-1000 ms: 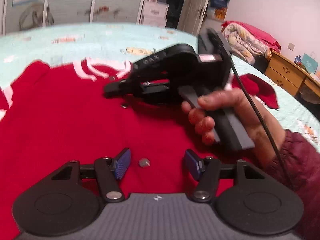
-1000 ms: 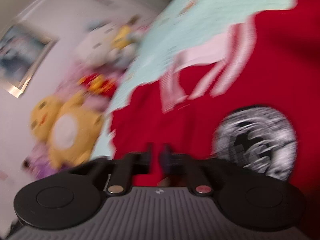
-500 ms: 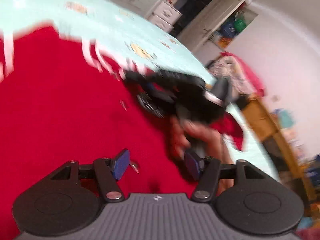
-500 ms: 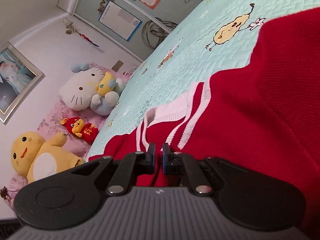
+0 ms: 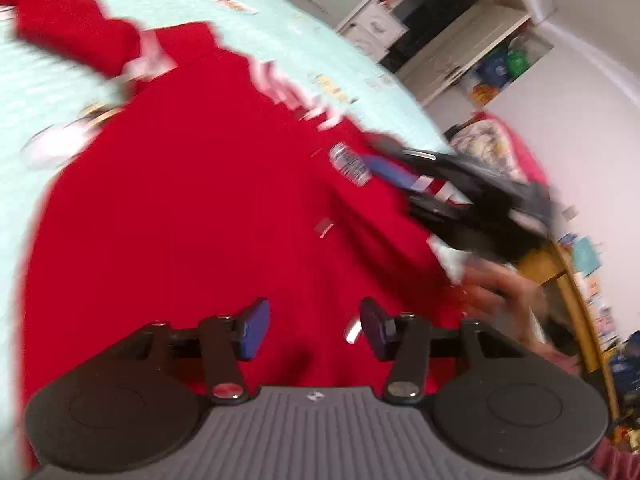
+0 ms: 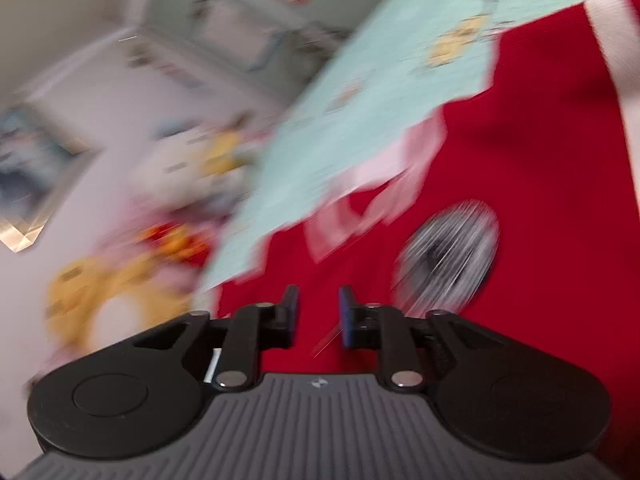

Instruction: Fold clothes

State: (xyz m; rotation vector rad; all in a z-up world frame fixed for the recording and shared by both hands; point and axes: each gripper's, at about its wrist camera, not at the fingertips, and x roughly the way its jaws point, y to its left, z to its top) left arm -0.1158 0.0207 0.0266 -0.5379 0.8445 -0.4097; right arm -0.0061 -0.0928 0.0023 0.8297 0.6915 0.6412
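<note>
A red sweater (image 5: 192,208) with white stripes lies spread on the light-green bedspread (image 5: 24,92). My left gripper (image 5: 314,330) hovers over its middle. Its jaws are closing, with only the flat cloth below and nothing pinched. In the right wrist view, my right gripper (image 6: 318,312) is above the sweater (image 6: 540,152), near its round grey print (image 6: 448,264) and the striped trim (image 6: 380,184). Its jaws are opening and nothing is between them. The left wrist view shows that gripper (image 5: 404,188) blurred at the right, held by a hand (image 5: 500,292).
Plush toys (image 6: 100,292) sit past the bed's edge on the left of the right wrist view. A wooden dresser (image 5: 568,264), a heap of bedding (image 5: 492,144) and white shelves (image 5: 440,40) stand beyond the bed. Both views are motion-blurred.
My right gripper was shut low at the striped edge; now its jaws stand apart and it has lifted away. The left view has rolled and swung sideways, and its jaws have narrowed a little.
</note>
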